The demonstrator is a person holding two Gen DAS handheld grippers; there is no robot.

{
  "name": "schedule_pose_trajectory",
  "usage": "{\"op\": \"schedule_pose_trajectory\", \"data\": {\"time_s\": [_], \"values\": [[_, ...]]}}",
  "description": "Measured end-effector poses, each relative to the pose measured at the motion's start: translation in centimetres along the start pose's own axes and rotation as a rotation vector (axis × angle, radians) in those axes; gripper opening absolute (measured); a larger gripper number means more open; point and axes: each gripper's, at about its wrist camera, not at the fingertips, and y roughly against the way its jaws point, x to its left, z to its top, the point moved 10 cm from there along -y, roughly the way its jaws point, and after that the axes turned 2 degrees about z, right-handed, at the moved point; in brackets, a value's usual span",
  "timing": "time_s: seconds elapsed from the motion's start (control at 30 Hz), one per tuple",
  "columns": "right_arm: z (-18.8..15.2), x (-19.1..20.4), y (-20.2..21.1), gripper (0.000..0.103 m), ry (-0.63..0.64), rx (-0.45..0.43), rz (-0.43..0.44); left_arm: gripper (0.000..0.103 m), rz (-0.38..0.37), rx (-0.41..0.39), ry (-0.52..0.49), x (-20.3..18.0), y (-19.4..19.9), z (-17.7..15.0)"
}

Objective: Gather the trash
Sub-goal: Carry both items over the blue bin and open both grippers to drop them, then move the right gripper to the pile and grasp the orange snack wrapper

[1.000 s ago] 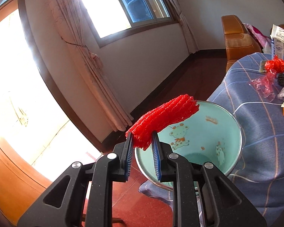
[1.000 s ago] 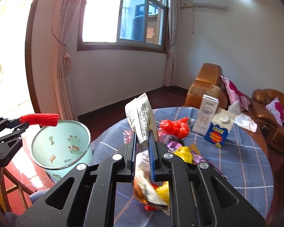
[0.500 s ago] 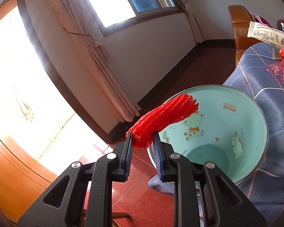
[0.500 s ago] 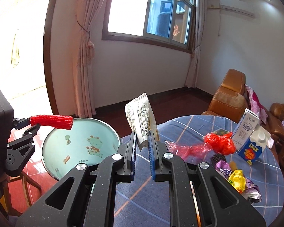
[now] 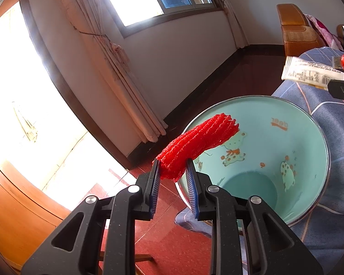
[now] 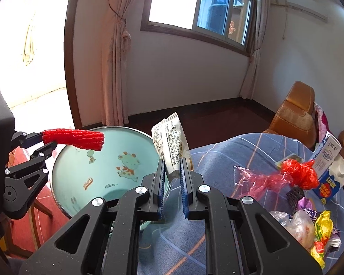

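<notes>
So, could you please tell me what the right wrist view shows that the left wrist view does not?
Only the right wrist view shows the pile of crumpled wrappers, the blue milk carton and the pink plastic film on the table. Only the left wrist view shows the bucket's bare bottom. Both show the teal bucket, the red foam net in the left gripper and the printed wrapper in the right gripper.

The left wrist view looks along its tool (image 5: 172, 171) down into the teal bin (image 5: 318, 137), close up. The right wrist view faces the same bin (image 6: 64, 167) from over the desk (image 6: 247, 146). Both share bin, curtain (image 5: 117, 68) and window (image 6: 217, 9).
</notes>
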Motion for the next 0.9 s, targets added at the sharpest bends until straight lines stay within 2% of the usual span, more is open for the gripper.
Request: {"op": "schedule_pose_trajectory", "data": {"time_s": [0.13, 0.2, 0.27, 0.4, 0.9], "values": [[-0.3, 0.7, -0.7, 0.018, 0.010, 0.010, 0.019, 0.051, -0.006, -0.001, 0.017, 0.1, 0.0, -0.1], [-0.5, 1.2, -1.2, 0.028, 0.013, 0.021, 0.041, 0.056, -0.003, -0.007, 0.023, 0.2, 0.1, 0.1], [-0.6, 1.4, -1.4, 0.029, 0.017, 0.020, 0.042, 0.067, 0.003, -0.015, 0.031, 0.4, 0.3, 0.3], [-1.2, 0.7, -0.9, 0.038, -0.009, 0.019, 0.032, 0.067, -0.004, -0.020, 0.031, 0.0, 0.6, 0.3], [-2.3, -3.6, 2.7, 0.041, -0.092, -0.012, -0.049, 0.068, -0.016, -0.054, 0.001, -1.1, 2.9, 0.7]]}}
